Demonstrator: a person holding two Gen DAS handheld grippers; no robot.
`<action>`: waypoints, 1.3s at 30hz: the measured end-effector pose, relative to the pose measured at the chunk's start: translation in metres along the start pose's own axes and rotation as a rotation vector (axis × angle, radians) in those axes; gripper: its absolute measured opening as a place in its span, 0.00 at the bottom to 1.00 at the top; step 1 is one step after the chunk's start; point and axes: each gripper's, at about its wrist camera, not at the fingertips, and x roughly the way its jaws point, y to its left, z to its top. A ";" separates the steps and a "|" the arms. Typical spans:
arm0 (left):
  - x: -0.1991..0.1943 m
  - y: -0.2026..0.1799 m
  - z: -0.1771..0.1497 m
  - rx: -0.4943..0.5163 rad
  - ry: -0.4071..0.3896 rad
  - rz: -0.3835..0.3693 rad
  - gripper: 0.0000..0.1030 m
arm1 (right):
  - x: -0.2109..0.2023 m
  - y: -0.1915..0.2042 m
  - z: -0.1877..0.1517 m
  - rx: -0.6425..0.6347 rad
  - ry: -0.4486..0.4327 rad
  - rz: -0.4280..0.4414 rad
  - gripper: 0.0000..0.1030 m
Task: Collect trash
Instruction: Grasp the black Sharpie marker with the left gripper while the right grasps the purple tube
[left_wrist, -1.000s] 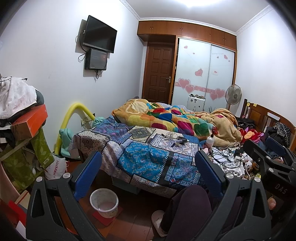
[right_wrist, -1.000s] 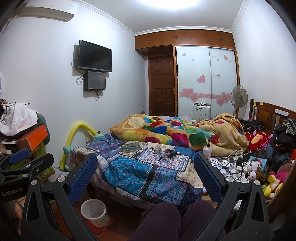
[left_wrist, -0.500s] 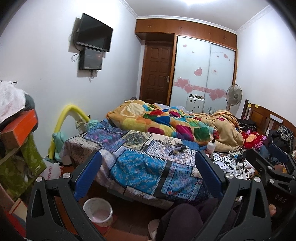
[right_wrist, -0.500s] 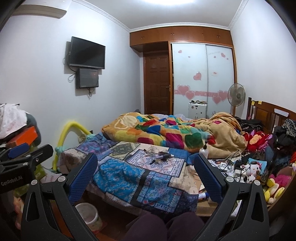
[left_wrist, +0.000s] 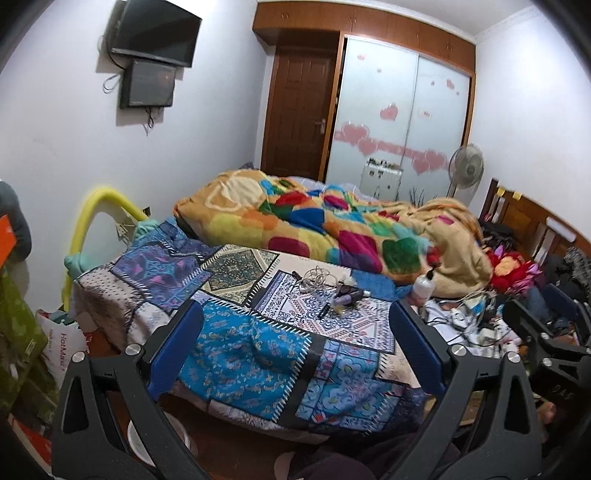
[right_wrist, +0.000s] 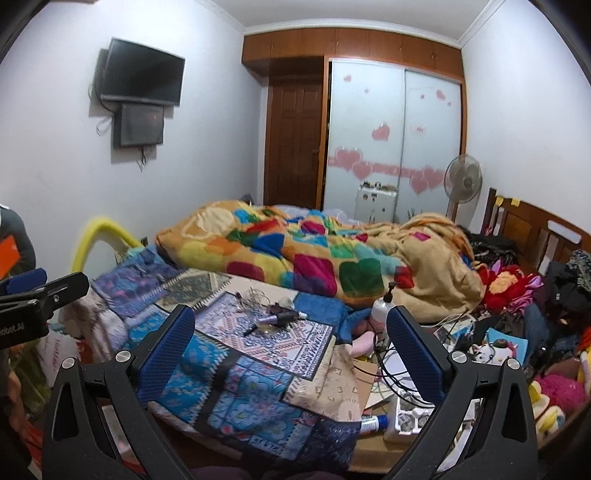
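Small loose items lie on the patchwork bed cover (left_wrist: 240, 354): a tangle of thin wire (left_wrist: 317, 277), dark and purple tubes (left_wrist: 347, 295) and a pen (left_wrist: 325, 310). The right wrist view shows the same tubes (right_wrist: 280, 317) and pen (right_wrist: 253, 328). My left gripper (left_wrist: 295, 310) is open and empty, held above the near end of the bed. Beside it my right gripper (right_wrist: 290, 312) is also open and empty. A white bin (left_wrist: 183, 439) on the floor is mostly hidden behind my left gripper.
A colourful blanket (left_wrist: 332, 221) covers the far half of the bed. A white pump bottle (right_wrist: 382, 308), cables (right_wrist: 399, 369), a blue-capped tube (right_wrist: 373, 422) and plush toys (right_wrist: 506, 284) crowd the right side. A white bag (left_wrist: 62, 347) stands at left. A person's leg (left_wrist: 332, 465) shows below.
Both views have moved closer to the bed and slightly right. The bin has slid down behind the left gripper. Both grippers stay open.
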 end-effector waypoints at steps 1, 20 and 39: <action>0.013 -0.003 0.000 0.004 0.009 -0.003 0.98 | 0.011 -0.003 -0.002 0.001 0.018 0.006 1.00; 0.264 -0.009 -0.025 -0.004 0.257 -0.014 0.74 | 0.224 -0.039 -0.021 0.051 0.275 0.149 0.91; 0.342 -0.004 -0.064 -0.006 0.361 -0.032 0.74 | 0.372 -0.031 -0.056 0.362 0.573 0.367 0.57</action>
